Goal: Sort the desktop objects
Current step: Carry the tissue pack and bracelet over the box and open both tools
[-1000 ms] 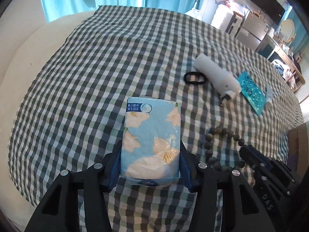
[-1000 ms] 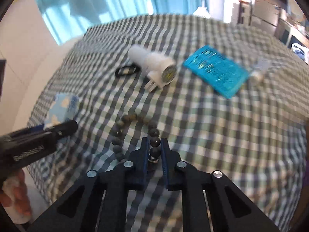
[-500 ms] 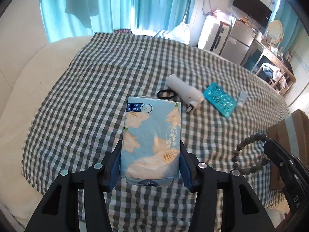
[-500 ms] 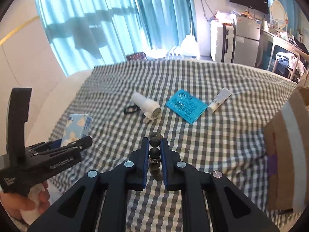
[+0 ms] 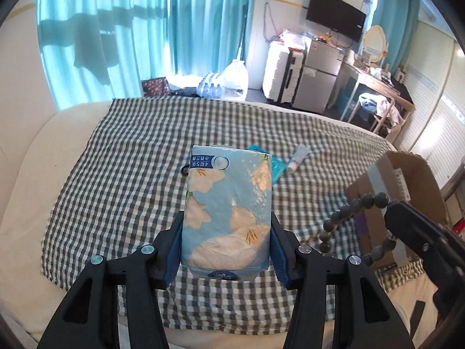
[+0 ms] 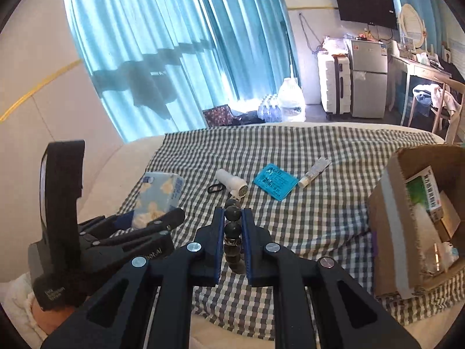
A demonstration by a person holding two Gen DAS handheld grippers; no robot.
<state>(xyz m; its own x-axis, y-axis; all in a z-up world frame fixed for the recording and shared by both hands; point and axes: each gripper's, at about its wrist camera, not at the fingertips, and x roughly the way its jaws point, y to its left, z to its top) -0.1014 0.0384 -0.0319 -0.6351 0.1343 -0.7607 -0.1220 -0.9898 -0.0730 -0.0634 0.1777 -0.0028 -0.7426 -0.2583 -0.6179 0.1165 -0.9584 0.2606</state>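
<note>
Both loads have been lifted clear of the checked cloth [image 6: 290, 218] within the last second. The left gripper [image 5: 226, 232] clamps the tissue pack [image 5: 228, 212]; the right gripper [image 6: 233, 232] pinches the bead bracelet [image 6: 233, 226]. The cardboard box [image 6: 418, 232], at 3 o'clock in the right wrist view, is the probable drop point for both.

Glossy crinkled plastic wraps the tissue pack [image 5: 226, 209]; the bead bracelet [image 6: 232, 232] looks smooth and matt; checked cloth [image 6: 305, 203] is woven; the box [image 6: 407, 232] at 3 o'clock is rough cardboard.
</note>
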